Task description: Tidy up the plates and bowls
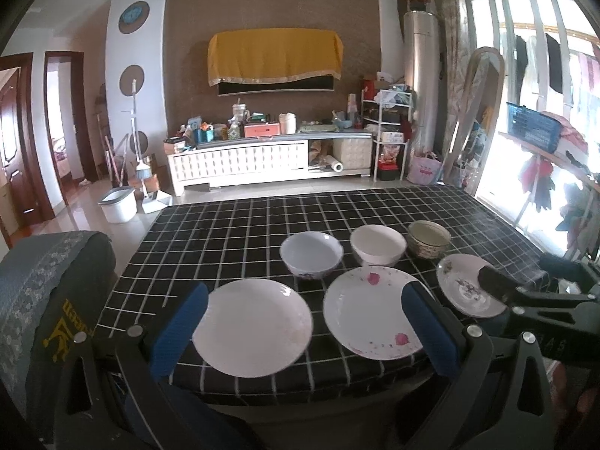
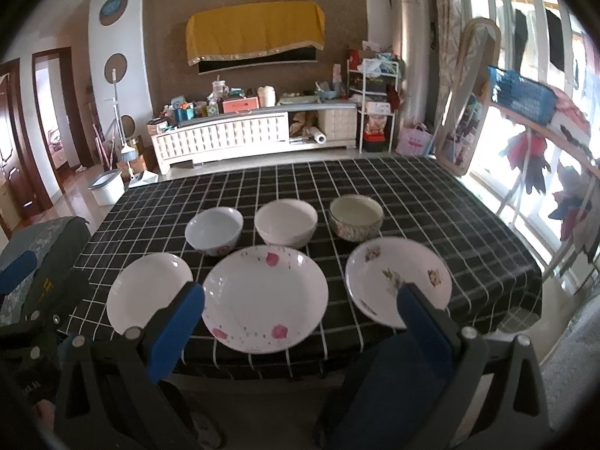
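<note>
Black white-grid tablecloth [image 2: 431,202]; plain white plate [image 1: 252,326]; pink-flowered plate [image 2: 264,298]; blue tool pads [image 2: 176,333].

The left gripper [image 1: 305,324] fills the bottom of its frame with blue-padded fingers [image 1: 179,332] spread wide apart, and the right gripper [image 2: 302,324] sits likewise at the bottom of its frame, fingers [image 2: 176,332] equally parted.

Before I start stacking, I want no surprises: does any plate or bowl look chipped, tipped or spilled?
Nothing stands out. Three plates sit flat in the near row and three bowls stand upright behind them on the checked tablecloth, all apart; no visible chips or spills.
</note>
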